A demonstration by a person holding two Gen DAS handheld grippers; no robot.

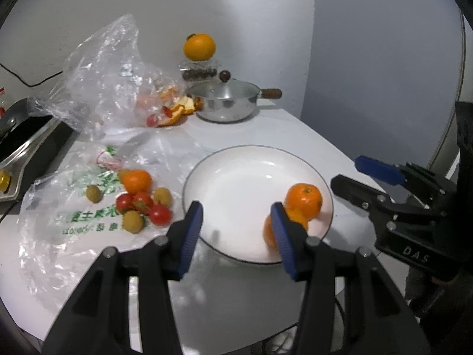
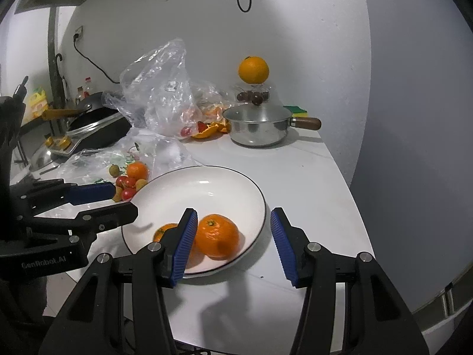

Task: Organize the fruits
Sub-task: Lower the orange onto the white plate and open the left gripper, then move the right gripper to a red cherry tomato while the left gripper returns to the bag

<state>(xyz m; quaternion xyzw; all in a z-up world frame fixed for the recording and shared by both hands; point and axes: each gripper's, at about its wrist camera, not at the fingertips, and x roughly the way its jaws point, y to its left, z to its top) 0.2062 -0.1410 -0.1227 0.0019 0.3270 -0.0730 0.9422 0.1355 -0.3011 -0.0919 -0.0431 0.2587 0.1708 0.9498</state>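
Two mandarins (image 2: 217, 235) sit touching on the white plate (image 1: 236, 177), near its front rim, and both hand-held grippers hover over it with nothing in them. The left hand-held gripper (image 1: 236, 233) has its blue pads (image 1: 192, 230) apart above the plate's near edge; the right hand-held gripper (image 2: 233, 242) is spread too, one pad just beside the larger mandarin. Left of the plate, a third mandarin (image 1: 136, 180), cherry tomatoes (image 1: 142, 204) and longans (image 1: 133, 221) wait on a printed plastic bag (image 1: 74, 216). Farther back on the tabletop (image 2: 295, 171) stands a lidded steel saucepan (image 1: 227, 100).
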